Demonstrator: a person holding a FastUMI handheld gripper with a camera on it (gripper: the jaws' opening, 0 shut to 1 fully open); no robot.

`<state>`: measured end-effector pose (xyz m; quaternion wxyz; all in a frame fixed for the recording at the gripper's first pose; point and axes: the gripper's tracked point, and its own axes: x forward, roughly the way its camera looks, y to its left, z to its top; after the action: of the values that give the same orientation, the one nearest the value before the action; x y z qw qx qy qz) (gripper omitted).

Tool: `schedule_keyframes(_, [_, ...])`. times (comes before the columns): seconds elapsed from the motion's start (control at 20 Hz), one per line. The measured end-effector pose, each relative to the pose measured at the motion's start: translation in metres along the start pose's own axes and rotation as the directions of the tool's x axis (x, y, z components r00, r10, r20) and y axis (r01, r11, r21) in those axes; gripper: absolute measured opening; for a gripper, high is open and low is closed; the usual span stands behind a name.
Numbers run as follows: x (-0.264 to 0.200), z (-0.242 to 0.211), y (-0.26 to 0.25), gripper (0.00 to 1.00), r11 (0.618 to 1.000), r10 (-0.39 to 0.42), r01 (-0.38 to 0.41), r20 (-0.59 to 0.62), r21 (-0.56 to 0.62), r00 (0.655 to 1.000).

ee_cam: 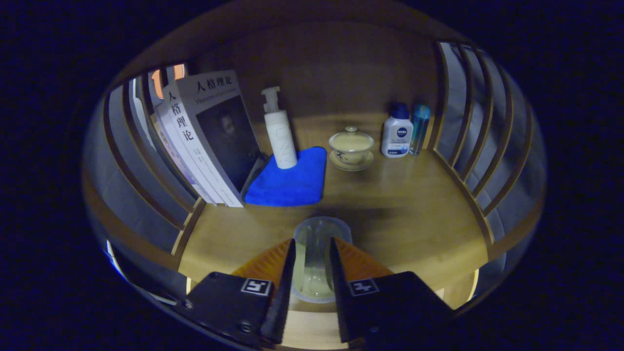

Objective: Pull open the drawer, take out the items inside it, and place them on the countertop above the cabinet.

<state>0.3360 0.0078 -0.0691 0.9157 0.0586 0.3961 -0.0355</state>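
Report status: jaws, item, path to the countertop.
Gripper jaws shut on clear glass, held over countertop front edge. Blue cloth, books and lidded cup sit beyond, apart.

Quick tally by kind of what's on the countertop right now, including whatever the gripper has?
Books: 3, leaning together, count uncertain
Bottles: 3, a pump bottle, a white bottle, a clear blue bottle
Cloths: 1, a blue cloth
Lidded cups: 1, on a saucer
Clear glasses: 1, between the gripper fingers
Total: 9
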Motion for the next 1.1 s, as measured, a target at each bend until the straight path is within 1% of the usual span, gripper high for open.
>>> schedule_keyframes(0.15, [-0.019, -0.005, 0.001, 0.71, 1.000, -0.008, 0.009, 0.029, -0.029, 1.000])
schedule_keyframes(0.2, [-0.025, -0.009, 0.004, 0.80, 0.999, 0.000, 0.001, 0.034, -0.032, 0.999])
schedule_keyframes(0.25, [-0.032, -0.013, 0.008, 0.83, 0.999, 0.014, -0.013, 0.044, -0.036, 0.999])
schedule_keyframes(0.35, [-0.051, -0.019, 0.013, 0.81, 0.998, 0.039, -0.035, 0.066, -0.048, 0.997])
schedule_keyframes(0.65, [-0.106, -0.050, 0.029, 0.81, 0.988, 0.122, -0.107, 0.152, -0.108, 0.981])
schedule_keyframes(0.8, [-0.137, -0.058, 0.030, 0.81, 0.985, 0.138, -0.105, 0.256, -0.138, 0.957])
schedule_keyframes(0.9, [-0.158, -0.069, 0.031, 0.81, 0.982, 0.144, -0.099, 0.303, -0.161, 0.942])
schedule_keyframes(1.0, [-0.178, -0.082, 0.039, 0.81, 0.977, 0.180, -0.129, 0.340, -0.167, 0.923])
schedule_keyframes(1.1, [-0.194, -0.096, 0.039, 0.81, 0.975, 0.199, -0.143, 0.373, -0.172, 0.906])
